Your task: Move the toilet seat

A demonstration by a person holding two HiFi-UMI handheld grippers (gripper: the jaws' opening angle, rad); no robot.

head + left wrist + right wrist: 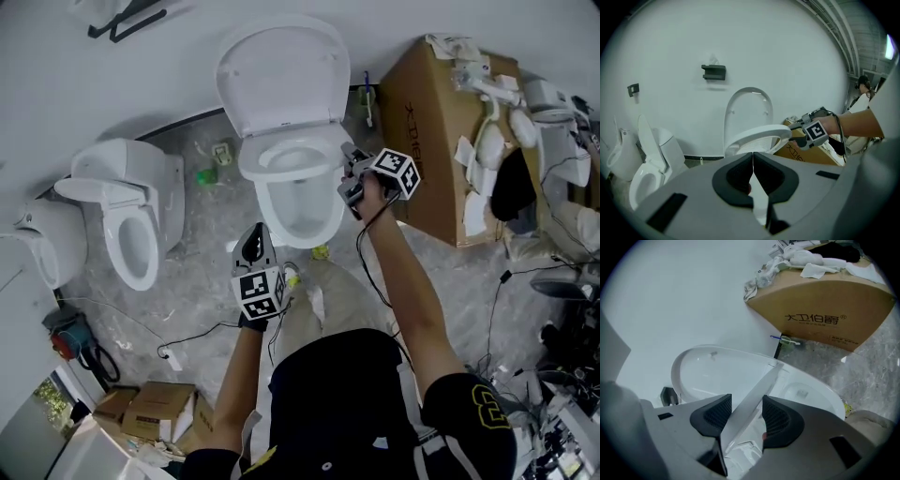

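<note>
White plastic toilet seat (251,159) is standing half-raised over the toilet bowl (302,220), its front edge lifting clear of the rim while the lid (281,70) is leaning upright behind. The right gripper (349,173) is straddling the seat's right edge: its jaws are standing apart with the thin rim running between them, a gap showing at one pad. The left gripper (253,246) is hanging in front of the bowl, jaws closed together on nothing. A cardboard box (427,131) is crowding the bowl's right side, a second toilet (127,230) is sitting well to its left, and open floor is lying in front.
</note>
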